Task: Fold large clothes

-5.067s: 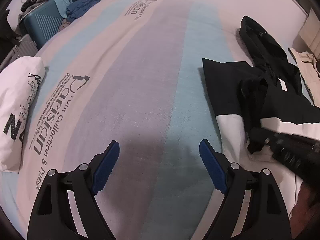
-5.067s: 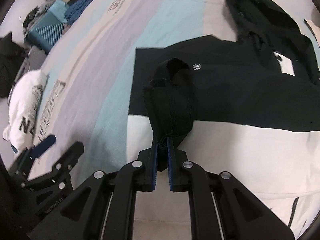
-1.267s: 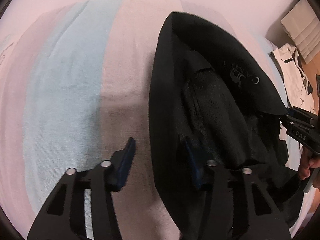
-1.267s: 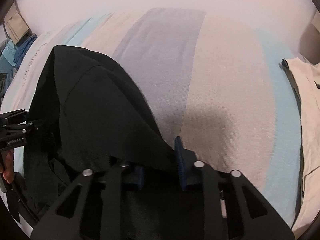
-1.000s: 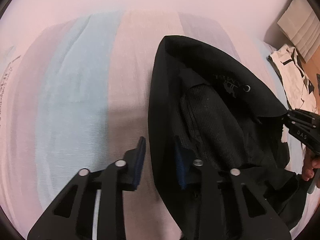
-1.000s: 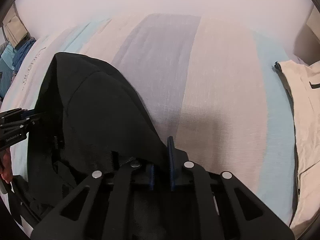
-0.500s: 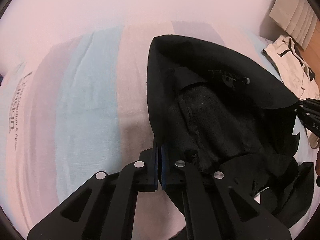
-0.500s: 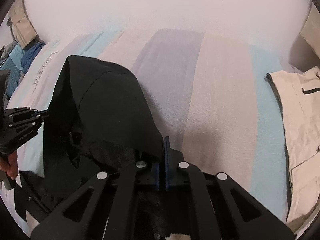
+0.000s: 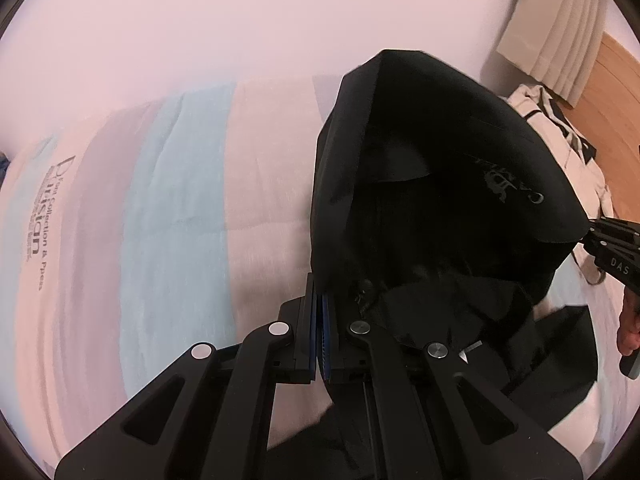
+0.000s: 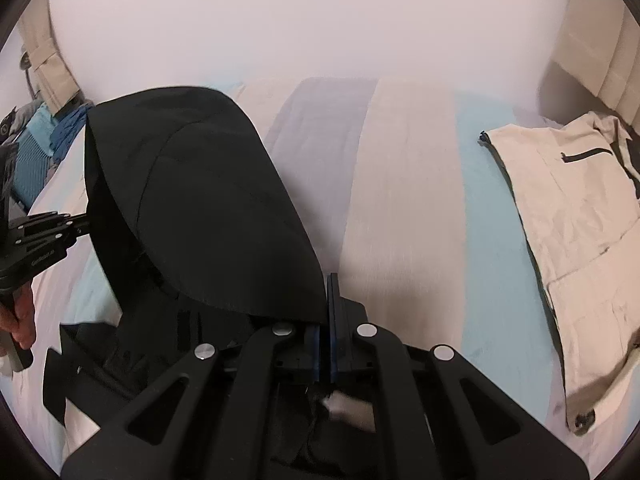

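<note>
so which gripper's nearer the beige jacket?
Right. The right gripper, shut on the black jacket, has the beige jacket beside it on the bed. The left gripper grips the black jacket's far edge.

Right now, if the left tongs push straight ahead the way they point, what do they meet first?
The left tongs are shut on the black jacket's hood edge, so that fabric already lies in the line. Past it comes the striped bedspread, probably, then the pale wall; depth is unclear.

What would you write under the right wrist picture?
Right gripper pinching the black jacket's hood above a striped bedspread.
</note>
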A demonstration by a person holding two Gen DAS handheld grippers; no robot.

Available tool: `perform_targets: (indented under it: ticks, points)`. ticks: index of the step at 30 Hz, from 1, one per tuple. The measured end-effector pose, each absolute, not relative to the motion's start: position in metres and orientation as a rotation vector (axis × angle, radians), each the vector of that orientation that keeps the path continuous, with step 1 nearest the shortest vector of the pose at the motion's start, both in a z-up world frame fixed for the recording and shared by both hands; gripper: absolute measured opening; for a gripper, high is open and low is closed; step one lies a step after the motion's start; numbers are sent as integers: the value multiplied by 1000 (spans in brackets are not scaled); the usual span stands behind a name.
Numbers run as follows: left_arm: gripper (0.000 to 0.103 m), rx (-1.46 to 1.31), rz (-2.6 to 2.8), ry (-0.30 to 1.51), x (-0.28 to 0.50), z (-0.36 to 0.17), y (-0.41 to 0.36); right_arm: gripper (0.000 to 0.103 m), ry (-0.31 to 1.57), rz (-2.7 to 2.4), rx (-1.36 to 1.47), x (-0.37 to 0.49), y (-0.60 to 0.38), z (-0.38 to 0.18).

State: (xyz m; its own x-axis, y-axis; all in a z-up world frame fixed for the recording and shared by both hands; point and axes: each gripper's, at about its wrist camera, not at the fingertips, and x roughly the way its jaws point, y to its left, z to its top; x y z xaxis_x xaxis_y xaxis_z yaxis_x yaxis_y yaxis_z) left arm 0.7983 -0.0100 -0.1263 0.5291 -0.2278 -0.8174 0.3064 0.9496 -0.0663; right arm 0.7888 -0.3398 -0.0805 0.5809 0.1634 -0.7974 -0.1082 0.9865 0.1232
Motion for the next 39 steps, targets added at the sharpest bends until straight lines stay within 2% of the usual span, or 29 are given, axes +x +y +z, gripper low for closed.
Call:
perform_targets:
  ticks: [14, 28, 39]
  points:
    - [0, 97, -389, 779, 676, -95, -11, 2, 914, 148, 189, 698, -357, -71]
    - [0, 202, -381, 694, 576, -113, -3, 2, 923, 109, 266, 595, -351, -105]
    - [0, 239, -386, 721, 530, -137, 9, 2, 957, 113, 211, 550, -336, -132]
